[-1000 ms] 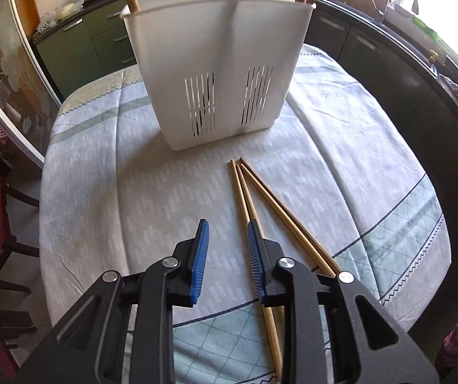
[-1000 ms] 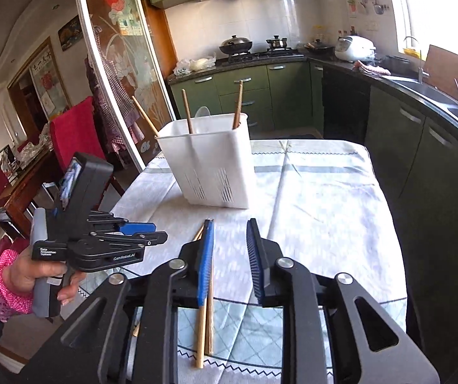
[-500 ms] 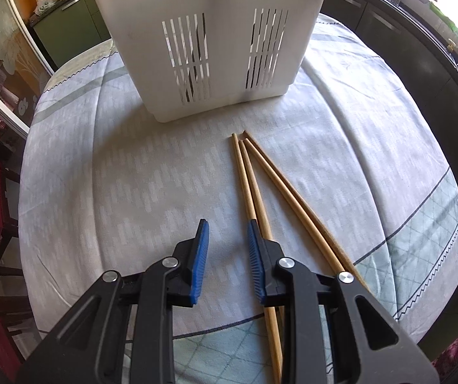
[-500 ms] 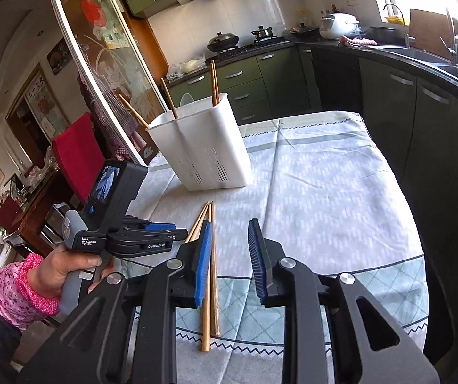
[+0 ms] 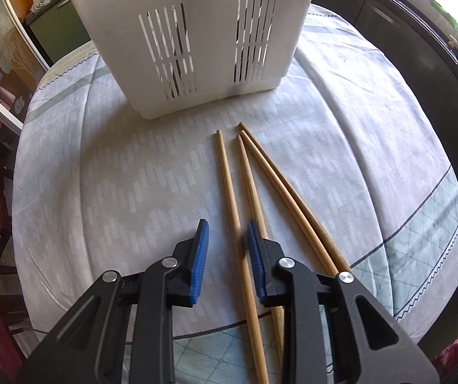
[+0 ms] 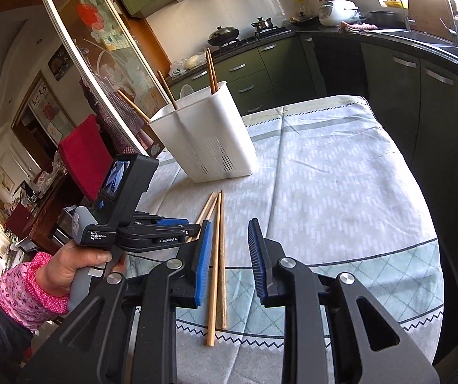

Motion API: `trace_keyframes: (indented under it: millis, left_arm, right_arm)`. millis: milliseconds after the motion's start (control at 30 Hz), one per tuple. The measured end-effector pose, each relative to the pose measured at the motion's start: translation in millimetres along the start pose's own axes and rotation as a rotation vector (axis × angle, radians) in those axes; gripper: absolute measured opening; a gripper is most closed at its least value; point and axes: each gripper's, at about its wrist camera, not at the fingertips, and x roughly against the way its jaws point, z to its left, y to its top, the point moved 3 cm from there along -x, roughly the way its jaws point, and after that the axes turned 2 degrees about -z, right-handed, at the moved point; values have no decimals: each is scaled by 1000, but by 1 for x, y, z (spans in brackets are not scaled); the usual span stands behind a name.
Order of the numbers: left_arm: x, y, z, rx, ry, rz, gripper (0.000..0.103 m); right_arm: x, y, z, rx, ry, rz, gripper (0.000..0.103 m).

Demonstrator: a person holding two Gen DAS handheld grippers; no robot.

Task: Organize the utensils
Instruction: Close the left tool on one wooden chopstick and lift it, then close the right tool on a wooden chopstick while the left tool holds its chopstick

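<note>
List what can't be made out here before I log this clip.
- Caddy rim and contents: cut off by the top edge in the left wrist view.
- Chopsticks near ends: hidden under the left gripper body there; one is motion-blurred between the open jaws.
- Whether the left jaws touch a chopstick: the right wrist view shows that gripper side-on only.
- How many utensils stand in the caddy: its wall hides them in the right wrist view.
</note>
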Motion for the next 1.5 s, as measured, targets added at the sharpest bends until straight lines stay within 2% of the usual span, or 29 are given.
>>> trace_keyframes:
  millis: [167,200,233,367,467,633,867,967,1100,1333,1500]
  left_arm:
    - [-4,9,0,25,1,15,24]
    - [-5,10,1,34,-3,19,21]
    - [-5,11,0,37,-6,19,7]
    - [-6,13,-2,43,-32,20,6]
    - [3,14,3,53,-42,-11,6]
    - [43,10,17,63,-58,-112,6]
    - [125,-12,27,39,-68,-324,6]
    - [152,-26,29,34,-70,-403,6]
    - [176,-47,27,27,-69,-473,6]
    - [187,-60,36,28,-86,-497,6]
    - [184,-59,39,26,-97,-499,6]
  right_arm:
    - [1,-2,-5,-26,11,3,24]
    - [2,-2,-6,-30,12,2,24]
    - [2,-2,-6,-34,16,2,24]
    - [3,-3,-9,-45,21,0,24]
    - [3,-4,-11,-52,22,1,24]
    - [1,-6,-13,-61,23,7,24]
    - [-12,-6,-10,-45,24,42,24]
    - [-30,-1,-1,13,22,97,35]
    - [-70,11,13,119,-15,200,35]
    - [-157,16,30,254,-107,358,35]
    - [-195,13,30,300,-172,411,32]
